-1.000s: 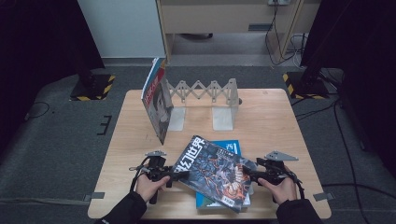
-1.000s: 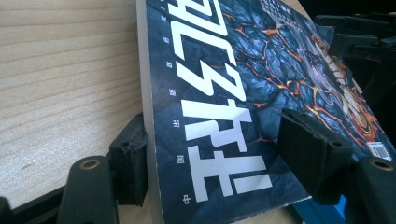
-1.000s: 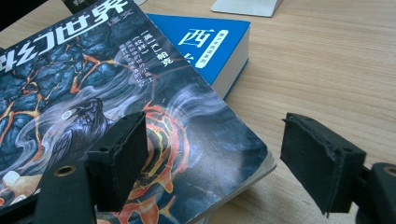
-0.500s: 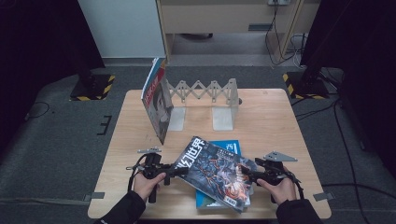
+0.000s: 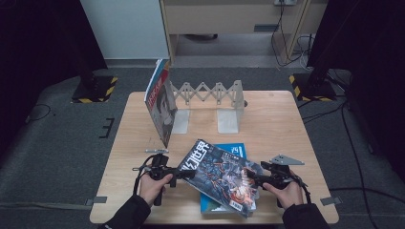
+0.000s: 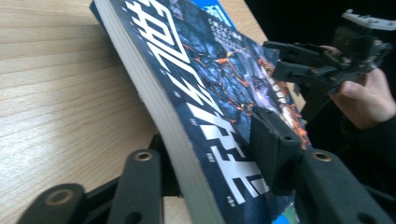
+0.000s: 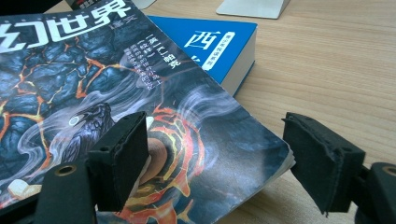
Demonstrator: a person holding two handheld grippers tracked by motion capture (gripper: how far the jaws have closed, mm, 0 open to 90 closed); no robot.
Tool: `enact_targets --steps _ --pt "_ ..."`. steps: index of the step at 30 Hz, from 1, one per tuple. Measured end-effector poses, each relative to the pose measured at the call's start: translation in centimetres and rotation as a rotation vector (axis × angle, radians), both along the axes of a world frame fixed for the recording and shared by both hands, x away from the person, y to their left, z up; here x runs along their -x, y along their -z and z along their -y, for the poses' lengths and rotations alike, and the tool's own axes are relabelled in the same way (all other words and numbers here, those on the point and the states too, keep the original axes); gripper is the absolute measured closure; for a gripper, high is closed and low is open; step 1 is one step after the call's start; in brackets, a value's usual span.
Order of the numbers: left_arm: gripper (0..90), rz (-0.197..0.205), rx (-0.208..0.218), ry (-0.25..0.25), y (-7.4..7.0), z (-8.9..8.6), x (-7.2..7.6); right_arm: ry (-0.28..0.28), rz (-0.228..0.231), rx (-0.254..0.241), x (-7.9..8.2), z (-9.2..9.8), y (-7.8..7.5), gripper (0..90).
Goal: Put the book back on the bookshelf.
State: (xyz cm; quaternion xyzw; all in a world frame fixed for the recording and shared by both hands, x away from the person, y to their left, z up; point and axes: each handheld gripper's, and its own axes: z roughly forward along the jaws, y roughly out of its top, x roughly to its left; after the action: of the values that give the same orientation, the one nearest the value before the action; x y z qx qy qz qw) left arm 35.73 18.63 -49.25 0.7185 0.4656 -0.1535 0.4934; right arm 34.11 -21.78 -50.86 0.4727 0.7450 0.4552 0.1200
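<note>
The light wooden table [image 5: 282, 124] is carrying a grey folding metal book rack [image 5: 210, 98] at the back, with a red-covered magazine [image 5: 160, 105] leaning upright against the rack's left end. Near the front edge a blue paperback book [image 7: 212, 44] is lying flat. The dark lava-patterned paperback book [image 5: 219, 176] is resting tilted across it, left edge raised off the wood. The left gripper [image 6: 210, 158] is straddling that raised edge, jaws just closing, one on the cover, one beneath. The right gripper [image 7: 215, 158] is standing released, the book's lower corner lying between its spread jaws.
</note>
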Motion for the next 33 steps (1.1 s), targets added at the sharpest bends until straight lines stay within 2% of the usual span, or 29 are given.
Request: enact_targets --steps 6,8,12,22,28,33 --pt "66.3 -0.002 0.027 -0.003 -0.6 0.0 0.2 -0.004 0.001 0.000 0.0 0.1 0.0 23.5" --pt "68.4 0.002 0.039 -0.002 -1.2 0.0 0.2 -0.004 -0.003 -0.004 -0.1 0.1 0.0 23.6" --pt "70.7 0.017 0.030 -0.003 -2.1 0.3 0.3 -0.008 -0.008 -0.004 -0.1 0.3 -0.1 25.8" --pt "77.2 0.053 0.073 -0.017 -4.1 0.7 0.2 0.066 0.015 -0.001 -0.3 1.9 -0.4 26.3" --pt "80.4 0.076 0.085 -0.029 -5.7 0.5 0.2 0.135 0.014 0.036 -0.6 3.5 -0.2 26.2" --pt "81.9 0.104 0.104 -0.035 -7.2 0.6 0.0 0.154 0.004 0.066 -0.8 4.1 0.0 26.1"
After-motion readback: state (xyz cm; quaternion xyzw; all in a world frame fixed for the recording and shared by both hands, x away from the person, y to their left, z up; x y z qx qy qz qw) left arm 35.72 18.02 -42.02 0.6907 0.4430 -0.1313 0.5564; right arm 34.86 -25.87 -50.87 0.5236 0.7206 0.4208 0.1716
